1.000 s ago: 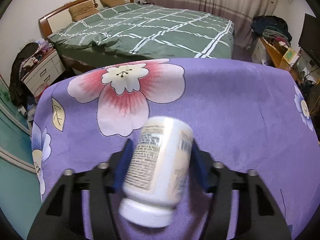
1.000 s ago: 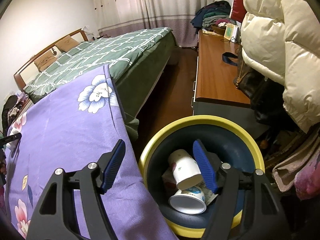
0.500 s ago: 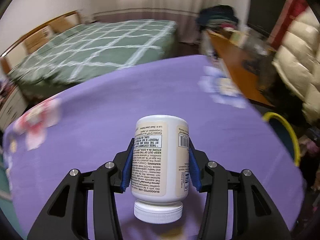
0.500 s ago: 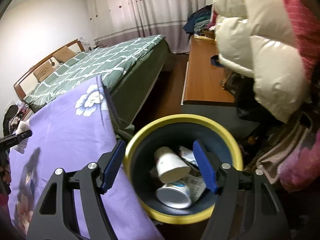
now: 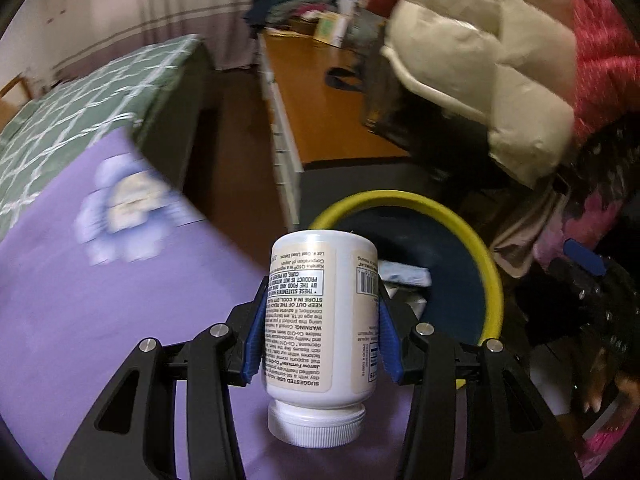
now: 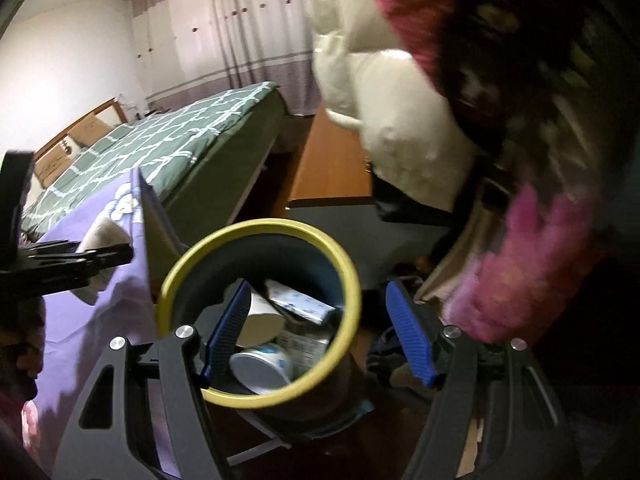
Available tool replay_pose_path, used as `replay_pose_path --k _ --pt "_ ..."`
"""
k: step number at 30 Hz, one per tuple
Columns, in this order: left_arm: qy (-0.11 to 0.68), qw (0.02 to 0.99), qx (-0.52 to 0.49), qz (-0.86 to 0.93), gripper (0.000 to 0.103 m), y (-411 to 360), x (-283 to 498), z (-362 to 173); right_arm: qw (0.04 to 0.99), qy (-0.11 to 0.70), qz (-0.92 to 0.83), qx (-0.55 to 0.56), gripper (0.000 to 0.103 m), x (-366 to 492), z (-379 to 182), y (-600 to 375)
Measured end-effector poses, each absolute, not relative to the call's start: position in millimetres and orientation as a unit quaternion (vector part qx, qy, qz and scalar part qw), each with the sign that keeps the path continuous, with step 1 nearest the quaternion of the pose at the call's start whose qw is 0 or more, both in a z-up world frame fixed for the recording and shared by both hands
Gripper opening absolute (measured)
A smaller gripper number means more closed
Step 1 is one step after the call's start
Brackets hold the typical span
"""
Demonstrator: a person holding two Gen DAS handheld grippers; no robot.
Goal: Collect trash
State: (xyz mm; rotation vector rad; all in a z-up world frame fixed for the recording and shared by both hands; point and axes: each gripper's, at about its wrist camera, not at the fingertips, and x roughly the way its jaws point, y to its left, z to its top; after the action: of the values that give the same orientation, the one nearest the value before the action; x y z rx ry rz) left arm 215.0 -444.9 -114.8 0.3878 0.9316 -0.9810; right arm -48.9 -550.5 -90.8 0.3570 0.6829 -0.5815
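You are in the carry-and-drop step: your left gripper [image 5: 320,344] has its blue pads clamped on the sides of the white plastic supplement bottle [image 5: 320,320] with a printed cream label, which sits cap toward the camera and base pointing forward. The bottle hangs over the edge of the purple floral cloth [image 5: 100,280], with the yellow-rimmed dark blue round bin [image 5: 490,276] just beyond and to its right. Your right gripper [image 6: 316,336] is spread wide and holds nothing; its left blue pad seems to sit inside the bin's rim and its right pad outside, though you cannot tell whether either touches. White paper cups [image 6: 260,316] and a crumpled wrapper [image 6: 300,304] already lie in the bin. Next, I judge, you need to bring the bottle fully over the opening, clear of the rim, before you release it.
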Motion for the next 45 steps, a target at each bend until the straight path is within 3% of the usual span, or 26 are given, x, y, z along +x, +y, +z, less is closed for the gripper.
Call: replay_pose_path --k 11,12,13,15,17,24,37,45 --pt "0.444 0.733 0.206 -0.472 0.047 -537.7 181.7 -133.8 0.876 0.327 -0.300 0.189 0.068 -71.1 -99.5 -570.2" --pt "0.445 0.735 0.203 -0.470 0.052 -539.5 179.6 -134.0 0.876 0.327 -0.299 0.189 0.069 -71.7 -99.4 -569.8" --pt "0.445 0.736 0.201 -0.468 0.069 -539.3 179.0 -133.3 0.877 0.327 -0.298 0.189 0.069 -72.4 -99.0 -570.4" --pt "0.437 0.748 0.192 -0.462 0.083 -530.3 176.8 -126.5 0.878 0.327 -0.297 0.185 0.069 -71.2 -97.9 -566.9" --pt "0.429 0.755 0.188 -0.458 0.083 -513.7 175.7 -118.5 0.880 0.326 -0.293 0.183 0.070 -69.3 -96.7 -564.0" --pt "0.364 0.822 0.141 -0.414 0.098 -414.8 158.5 -64.0 0.891 0.326 -0.266 0.173 0.070 -65.8 -90.7 -542.2" --pt "0.286 0.936 0.031 -0.201 0.098 -160.0 107.4 -15.6 0.930 0.298 -0.183 0.108 0.075 -52.0 -49.4 -457.7" --pt "0.243 0.965 -0.021 -0.100 0.098 -57.9 57.5 -0.5 0.945 0.285 -0.135 0.080 0.077 -47.7 -35.8 -412.2"
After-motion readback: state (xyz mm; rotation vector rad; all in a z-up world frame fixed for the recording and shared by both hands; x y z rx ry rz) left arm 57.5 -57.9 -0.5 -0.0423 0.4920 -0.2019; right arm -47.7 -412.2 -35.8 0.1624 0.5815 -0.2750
